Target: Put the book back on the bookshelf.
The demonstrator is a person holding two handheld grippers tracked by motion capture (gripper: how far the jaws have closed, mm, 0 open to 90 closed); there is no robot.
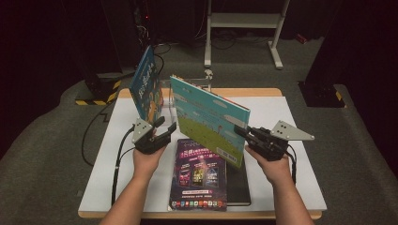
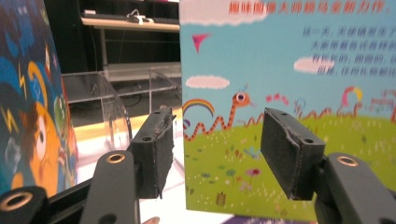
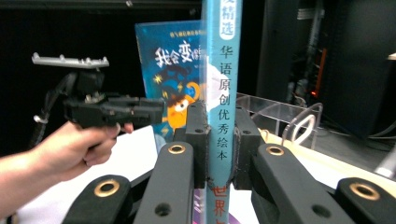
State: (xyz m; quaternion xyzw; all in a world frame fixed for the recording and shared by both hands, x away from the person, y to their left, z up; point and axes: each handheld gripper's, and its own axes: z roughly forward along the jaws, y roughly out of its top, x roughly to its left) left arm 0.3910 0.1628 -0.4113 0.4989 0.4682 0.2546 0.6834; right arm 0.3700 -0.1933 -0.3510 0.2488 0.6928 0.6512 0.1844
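High view: the right hand-held gripper (image 1: 240, 131) clamps the spine edge of a picture book with a sky-and-meadow cover (image 1: 211, 119), holding it upright and tilted above the white worktop (image 1: 291, 187). In the right gripper view the jaws press on both sides of that book's turquoise spine. The left hand-held gripper (image 1: 164, 126) is about half open with nothing between its jaws, just beside the held book's near corner; in the left gripper view its pads (image 2: 156, 156) frame the cover without touching it. A blue book (image 1: 146, 86) stands upright in a clear acrylic stand (image 2: 109, 100) behind. A purple book (image 1: 199, 176) lies flat on a black book (image 1: 238, 185) below.
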